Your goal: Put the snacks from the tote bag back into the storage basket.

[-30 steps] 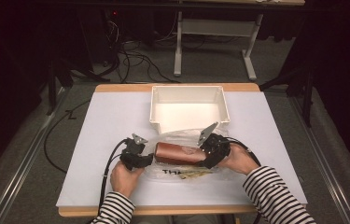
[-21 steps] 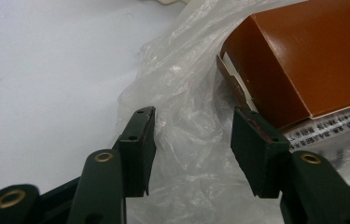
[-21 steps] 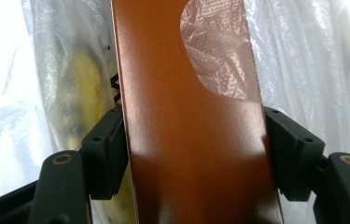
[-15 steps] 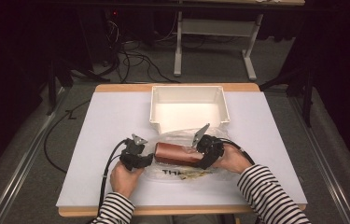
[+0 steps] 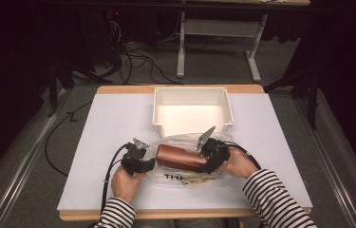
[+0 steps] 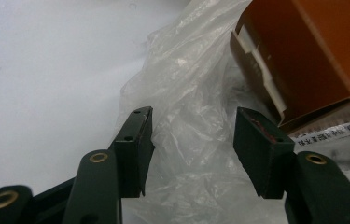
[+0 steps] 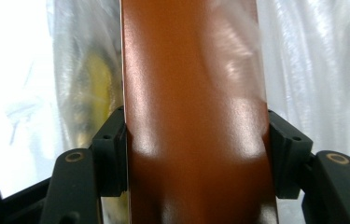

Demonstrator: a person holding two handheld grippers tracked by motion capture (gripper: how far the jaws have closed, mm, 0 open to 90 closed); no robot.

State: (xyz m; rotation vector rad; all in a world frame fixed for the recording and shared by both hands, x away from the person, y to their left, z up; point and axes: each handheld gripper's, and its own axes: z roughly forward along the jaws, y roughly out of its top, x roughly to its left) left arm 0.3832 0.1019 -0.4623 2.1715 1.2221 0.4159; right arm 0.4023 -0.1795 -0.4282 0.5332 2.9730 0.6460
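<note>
A brown box point(image 5: 180, 158) lies on its side on a clear plastic bag point(image 5: 185, 178) near the table's front edge. My right gripper point(image 5: 206, 161) is at the box's right end. In the right gripper view its pads point(image 7: 112, 154) press both sides of the box point(image 7: 196, 116); its jaws have just been closing on it. My left gripper point(image 5: 149, 164) sits at the box's left end. In the left gripper view it point(image 6: 193, 144) stands open, with loose bag plastic point(image 6: 186, 102) between the pads but not pinched, and the box's end flap point(image 6: 312, 51) lies just beyond.
A white rectangular bin point(image 5: 192, 95) stands behind the box at the middle back of the white table cover point(image 5: 109, 123). Black cables trail from both grippers toward the front edge. The bag carries printed lettering and something yellowish under the box.
The right gripper has shifted slightly left against the box end. The left hand and the box stay where they were.
</note>
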